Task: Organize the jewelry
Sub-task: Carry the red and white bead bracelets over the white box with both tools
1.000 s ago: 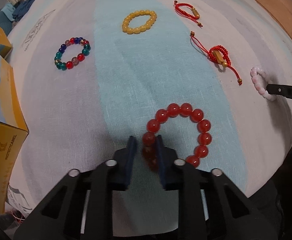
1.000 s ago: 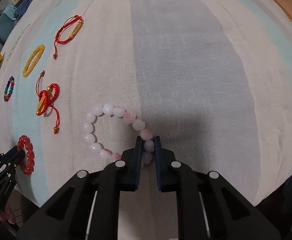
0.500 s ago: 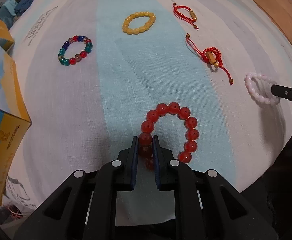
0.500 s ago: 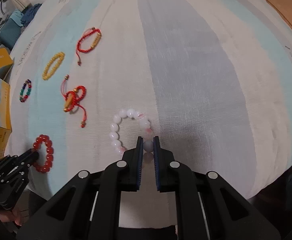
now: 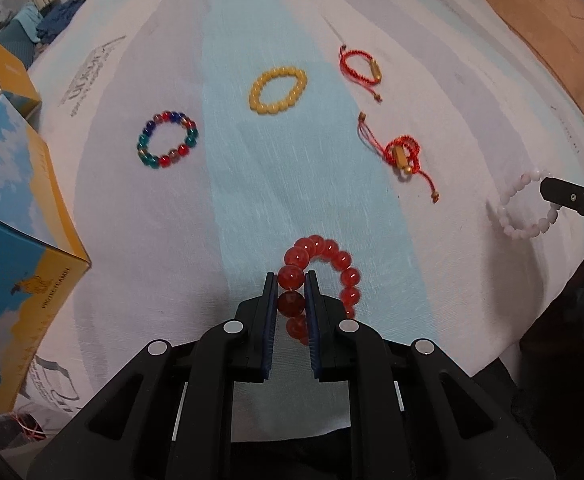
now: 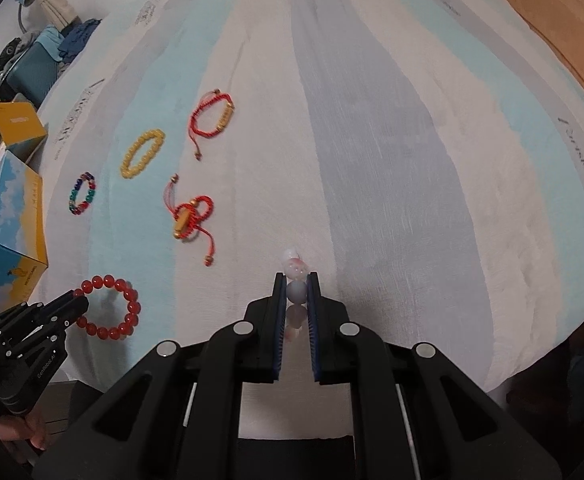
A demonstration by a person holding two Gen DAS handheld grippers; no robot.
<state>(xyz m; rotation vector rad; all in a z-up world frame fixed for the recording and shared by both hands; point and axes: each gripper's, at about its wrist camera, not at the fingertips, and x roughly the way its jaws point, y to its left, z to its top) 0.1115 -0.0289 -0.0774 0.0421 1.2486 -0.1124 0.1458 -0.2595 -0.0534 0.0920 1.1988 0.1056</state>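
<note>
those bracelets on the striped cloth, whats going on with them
A person is sorting them with a handheld gripper in each hand. The left gripper is shut on the red bead bracelet; the right gripper is shut on the pale pink bead bracelet. The yellow bracelet, multicolour bracelet and two red cord bracelets lie untouched on the cloth.

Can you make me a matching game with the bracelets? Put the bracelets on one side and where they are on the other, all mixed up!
Bracelets:
1. red bead bracelet
2. pale pink bracelet
3. yellow bead bracelet
4. multicoloured bead bracelet

Where:
A. lying flat on the light blue stripe of the cloth
B. pinched in the right gripper
C. lying nearest the blue and yellow box
D. pinched in the left gripper

Pairs: 1-D, 2-B, 3-A, 4-C
</note>
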